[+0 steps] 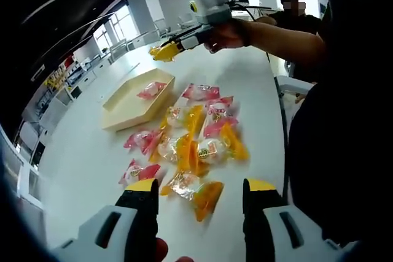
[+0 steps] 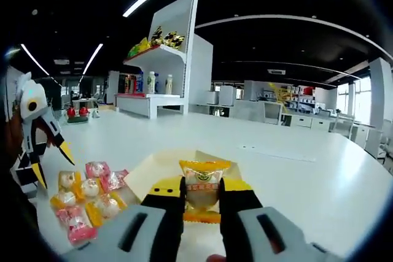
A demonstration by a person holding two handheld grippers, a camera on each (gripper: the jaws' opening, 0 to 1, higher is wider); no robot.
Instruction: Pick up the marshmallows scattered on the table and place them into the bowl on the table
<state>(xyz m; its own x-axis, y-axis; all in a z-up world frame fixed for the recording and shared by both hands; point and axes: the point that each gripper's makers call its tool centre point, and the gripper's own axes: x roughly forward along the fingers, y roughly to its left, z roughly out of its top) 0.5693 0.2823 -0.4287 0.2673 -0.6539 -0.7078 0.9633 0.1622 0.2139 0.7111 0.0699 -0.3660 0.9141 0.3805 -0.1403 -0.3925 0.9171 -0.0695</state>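
Note:
Several pink and orange wrapped marshmallows (image 1: 195,134) lie in a loose pile on the white table (image 1: 80,157). My left gripper (image 1: 201,188) is open just in front of the pile, with an orange packet (image 1: 206,199) lying between its jaws. Left of the pile stands the shallow beige bowl (image 1: 123,110), holding one pink packet (image 1: 152,90). The right gripper (image 1: 164,51) hovers beyond the bowl in a hand. In the right gripper view, my right gripper (image 2: 201,188) is shut on an orange marshmallow packet (image 2: 202,179) above the bowl (image 2: 149,167). The pile (image 2: 86,204) and the open left gripper (image 2: 49,161) sit at the left.
The table's edge (image 1: 277,90) runs down the right side of the left gripper view, next to a person's dark clothing. Another person (image 1: 295,4) sits at the far end. A white shelf with goods (image 2: 156,50) stands beyond the table, with desks behind it.

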